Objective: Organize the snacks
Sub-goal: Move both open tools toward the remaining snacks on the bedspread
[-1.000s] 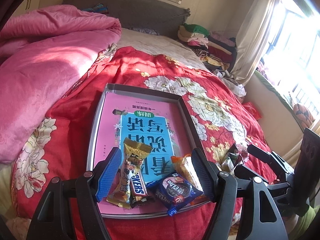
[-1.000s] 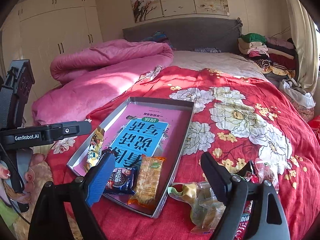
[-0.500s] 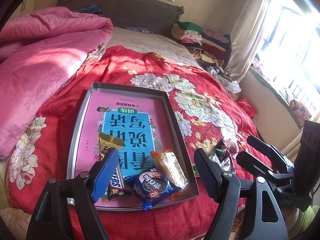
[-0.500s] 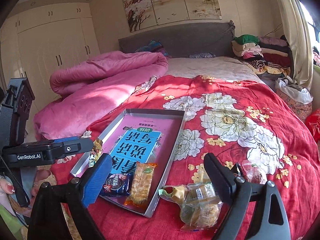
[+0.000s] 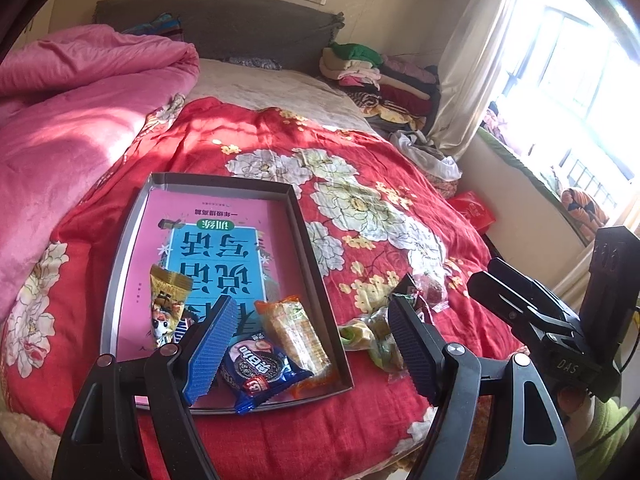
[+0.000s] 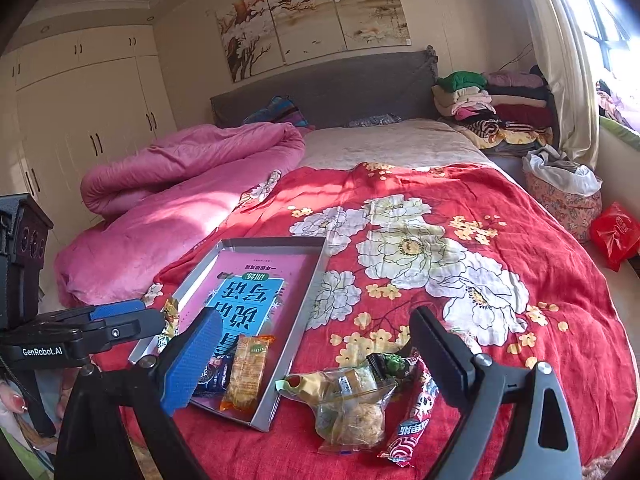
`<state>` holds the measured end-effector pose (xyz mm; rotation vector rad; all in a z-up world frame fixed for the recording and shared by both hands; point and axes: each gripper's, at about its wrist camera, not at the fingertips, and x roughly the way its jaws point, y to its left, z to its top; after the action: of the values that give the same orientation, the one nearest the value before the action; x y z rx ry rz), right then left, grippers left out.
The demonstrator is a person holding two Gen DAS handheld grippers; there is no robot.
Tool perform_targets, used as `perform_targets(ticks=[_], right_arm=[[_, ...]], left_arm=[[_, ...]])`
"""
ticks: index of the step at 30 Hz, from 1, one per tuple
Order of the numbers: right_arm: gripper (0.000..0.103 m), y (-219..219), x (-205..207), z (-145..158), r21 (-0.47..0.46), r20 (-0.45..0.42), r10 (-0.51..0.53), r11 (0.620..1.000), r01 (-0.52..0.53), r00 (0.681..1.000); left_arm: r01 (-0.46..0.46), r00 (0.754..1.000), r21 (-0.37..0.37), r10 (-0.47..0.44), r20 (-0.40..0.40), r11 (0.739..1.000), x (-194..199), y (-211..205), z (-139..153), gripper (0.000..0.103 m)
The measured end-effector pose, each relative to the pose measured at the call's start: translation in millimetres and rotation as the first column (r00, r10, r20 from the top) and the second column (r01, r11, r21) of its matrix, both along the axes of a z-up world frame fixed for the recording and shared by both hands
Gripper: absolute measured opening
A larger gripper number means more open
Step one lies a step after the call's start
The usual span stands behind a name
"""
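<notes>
A grey tray (image 5: pixel 120 264) (image 6: pixel 304 296) with a pink and blue book lining it lies on the red floral bedspread. At its near end lie a blue cookie pack (image 5: pixel 260 372) (image 6: pixel 210 380), an orange cracker pack (image 5: pixel 292 332) (image 6: pixel 246 372) and a yellow-brown candy bar (image 5: pixel 166 300). Loose snacks lie on the bedspread right of the tray: a clear bag with a round pastry (image 6: pixel 352 416), a red and white sausage stick (image 6: pixel 412 412) and dark wrappers (image 5: pixel 408 300). My left gripper (image 5: pixel 312 360) is open and empty above the tray's near right corner. My right gripper (image 6: pixel 316 364) is open and empty above the loose snacks.
A pink duvet (image 5: pixel 72 120) (image 6: pixel 180 200) is heaped on the left of the bed. Folded clothes (image 6: pixel 492 108) are stacked by the grey headboard. A red bag (image 6: pixel 614 236) lies on the floor at right. The bed's near edge lies just below the tray.
Both grippers have drawn back and risen, so the tray and snacks look smaller. The left view has swung right, toward the loose snacks. Both grippers have stayed open; the snacks have not moved.
</notes>
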<state>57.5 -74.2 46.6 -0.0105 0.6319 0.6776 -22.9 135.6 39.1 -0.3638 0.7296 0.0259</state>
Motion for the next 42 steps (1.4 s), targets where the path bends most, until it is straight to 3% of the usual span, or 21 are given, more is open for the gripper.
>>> perform_targets(ticks=[19, 42], right_arm=[[0.098, -47, 8, 17, 0.048, 0.043, -0.102, 0.994, 0.1, 0.994], [0.098, -97, 21, 15, 0.066, -0.004, -0.216, 0.974, 0.215, 0.976]], left_arm=[[0.084, 0.996, -0.026, -0.085, -0.023, 0.996, 14, -38, 8, 0.079], [0.195, 0.974, -0.029, -0.197, -0.109, 0.98, 33, -84, -8, 0.079]])
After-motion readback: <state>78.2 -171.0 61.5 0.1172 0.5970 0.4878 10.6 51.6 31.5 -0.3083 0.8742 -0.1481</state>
